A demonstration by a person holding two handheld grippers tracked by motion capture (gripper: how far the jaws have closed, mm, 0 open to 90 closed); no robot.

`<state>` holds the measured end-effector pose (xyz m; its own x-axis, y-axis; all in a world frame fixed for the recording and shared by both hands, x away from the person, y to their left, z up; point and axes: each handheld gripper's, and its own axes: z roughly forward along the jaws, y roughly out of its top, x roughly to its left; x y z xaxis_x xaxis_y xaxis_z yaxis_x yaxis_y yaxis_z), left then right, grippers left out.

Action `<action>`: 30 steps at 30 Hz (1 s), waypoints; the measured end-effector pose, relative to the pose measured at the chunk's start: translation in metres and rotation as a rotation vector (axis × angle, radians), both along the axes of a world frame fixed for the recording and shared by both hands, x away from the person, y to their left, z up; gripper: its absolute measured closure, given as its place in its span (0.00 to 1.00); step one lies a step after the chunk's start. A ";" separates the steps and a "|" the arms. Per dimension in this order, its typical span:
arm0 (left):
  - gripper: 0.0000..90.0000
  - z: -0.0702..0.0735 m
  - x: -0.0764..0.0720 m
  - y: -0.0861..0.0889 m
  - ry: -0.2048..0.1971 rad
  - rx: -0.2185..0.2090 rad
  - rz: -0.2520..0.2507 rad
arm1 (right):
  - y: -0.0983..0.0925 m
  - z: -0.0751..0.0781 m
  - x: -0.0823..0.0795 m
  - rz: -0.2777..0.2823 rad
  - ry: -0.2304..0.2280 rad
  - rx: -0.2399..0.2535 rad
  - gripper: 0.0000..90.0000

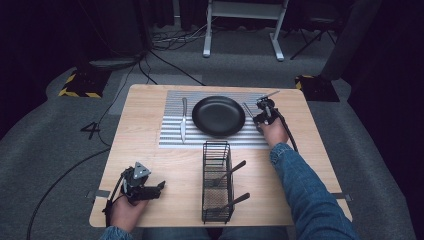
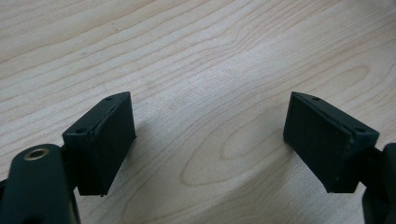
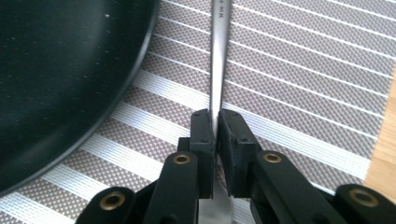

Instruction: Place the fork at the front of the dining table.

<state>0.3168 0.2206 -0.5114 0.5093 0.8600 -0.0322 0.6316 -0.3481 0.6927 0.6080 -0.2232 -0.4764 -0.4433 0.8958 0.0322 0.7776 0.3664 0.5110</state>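
At the near left corner of the table [image 1: 150, 95] the left tool [image 1: 161, 186] rests low with its jaws wide apart over bare wood and nothing between them. Just right of it, at the near middle, stands a wire caddy [image 1: 216, 182] with two dark-handled utensils leaning in it. Farther off lies a striped mat [image 1: 170, 140] bearing a black plate [image 1: 218, 116], with a knife [image 1: 183, 119] on the mat to the plate's left. On the right of the plate the right tool [image 3: 215, 140] is clamped on the thin steel handle of a utensil [image 3: 218, 60] that lies flat on the mat, just beside the plate's rim; which kind of utensil I cannot tell. The step in hand looks like place-setting, with this piece at the plate's right side. Next, I judge, either a release with a straight lift away, or a small nudge to square the piece parallel to the plate without bumping the rim.
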 end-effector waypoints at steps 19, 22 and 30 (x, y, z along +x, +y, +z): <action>0.19 0.000 0.000 0.000 0.001 0.001 0.000 | -0.030 0.001 -0.008 -0.099 0.016 0.025 0.85; 0.19 0.000 0.000 0.000 -0.001 0.000 0.001 | -0.029 0.001 -0.011 -0.074 0.031 0.048 0.79; 0.19 0.000 0.000 0.000 0.001 -0.001 0.000 | -0.034 0.001 -0.025 -0.037 0.044 0.088 0.76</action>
